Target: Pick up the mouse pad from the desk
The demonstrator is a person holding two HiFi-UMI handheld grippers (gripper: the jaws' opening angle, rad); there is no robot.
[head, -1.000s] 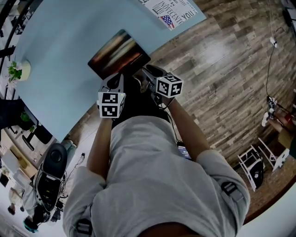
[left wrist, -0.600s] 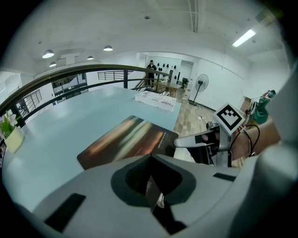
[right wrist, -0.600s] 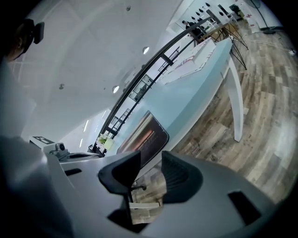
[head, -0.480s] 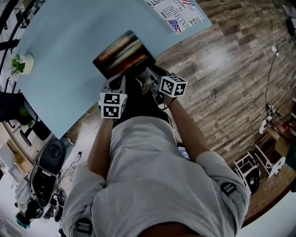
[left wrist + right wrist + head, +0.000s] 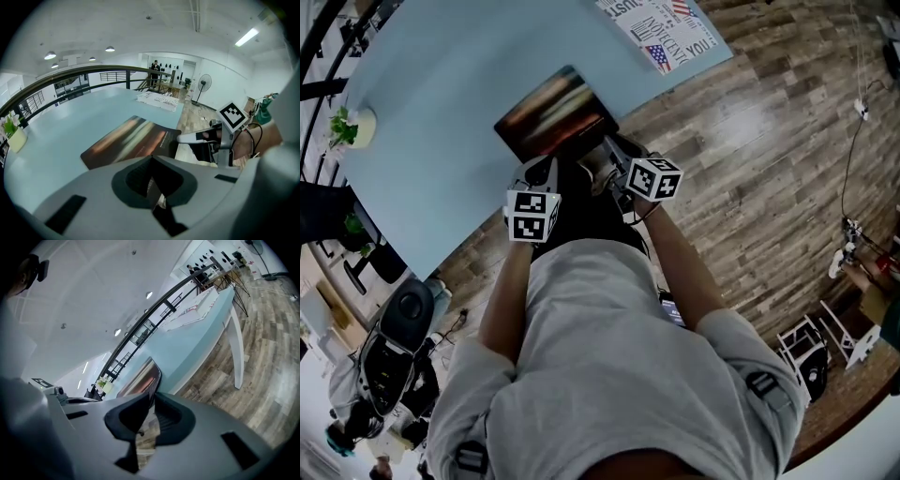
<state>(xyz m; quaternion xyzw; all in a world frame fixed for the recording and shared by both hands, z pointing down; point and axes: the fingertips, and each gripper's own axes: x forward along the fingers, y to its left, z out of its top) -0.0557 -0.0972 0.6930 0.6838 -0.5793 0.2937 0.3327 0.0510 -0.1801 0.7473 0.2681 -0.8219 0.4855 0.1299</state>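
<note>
With the right gripper (image 5: 152, 398): having just been closing the jaws, now nipping them narrow onto the near edge of the mouse pad (image 5: 144, 377), the thin sheet running in between them. Reaching in at the picture's centre in the head view, just right of the left gripper (image 5: 153, 163). With that one: hovering just beside the pad's lower-left corner, jaws drawn together on nothing that shows. Lying flat otherwise, at upper centre of the head view, on the pale blue desk (image 5: 431, 112), close against the desk's edge above the wood floor (image 5: 741, 141). By the look of it, taking hold, with the lift not yet begun. Next, likely calling for raising the pinched edge and peeling the pad off the desk, minding droop and slip.
</note>
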